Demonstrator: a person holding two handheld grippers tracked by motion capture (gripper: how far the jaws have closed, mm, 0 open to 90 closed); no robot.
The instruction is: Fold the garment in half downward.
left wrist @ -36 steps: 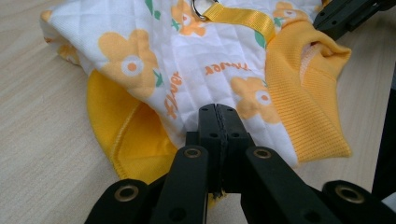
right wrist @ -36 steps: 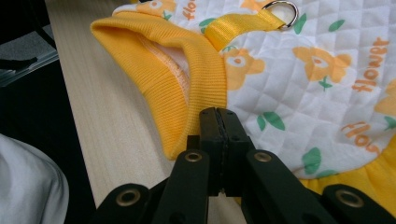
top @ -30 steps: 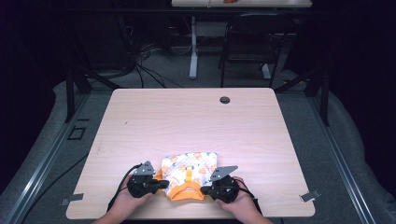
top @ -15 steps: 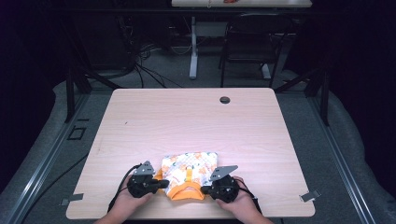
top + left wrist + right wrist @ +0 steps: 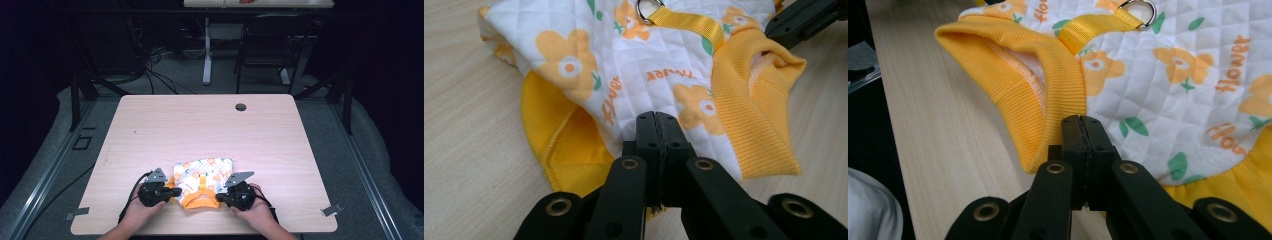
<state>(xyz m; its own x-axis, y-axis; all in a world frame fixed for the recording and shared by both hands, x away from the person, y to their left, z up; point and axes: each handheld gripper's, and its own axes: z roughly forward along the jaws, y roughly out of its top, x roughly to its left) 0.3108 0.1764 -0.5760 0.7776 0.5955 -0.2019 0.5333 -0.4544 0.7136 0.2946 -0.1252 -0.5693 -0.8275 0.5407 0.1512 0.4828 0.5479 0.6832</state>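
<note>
- A small quilted garment (image 5: 202, 176), white with orange flowers and yellow ribbed trim, lay flat near the front edge of a light wood table (image 5: 210, 130), between a person's two hands.
- The left gripper (image 5: 172, 192), held in the left hand (image 5: 142, 212), had its black jaws pressed fully together; in the left gripper view they were clamped on the garment's (image 5: 644, 65) quilted edge, beside a yellow ribbed cuff (image 5: 559, 145).
- The right gripper (image 5: 220, 196), in the right hand (image 5: 257, 212), was likewise closed tight; in the right gripper view its jaws pinched the garment where the yellow ribbed collar (image 5: 1043, 95) met the white quilting.
- A yellow strap (image 5: 1095, 25) with a metal ring (image 5: 1139, 9) sat on the garment's back, just beyond the collar.
- The collar opening gaped slightly, standing up off the tabletop.
- The right gripper's black tip (image 5: 804, 20) reached the garment's far side in the left gripper view.
</note>
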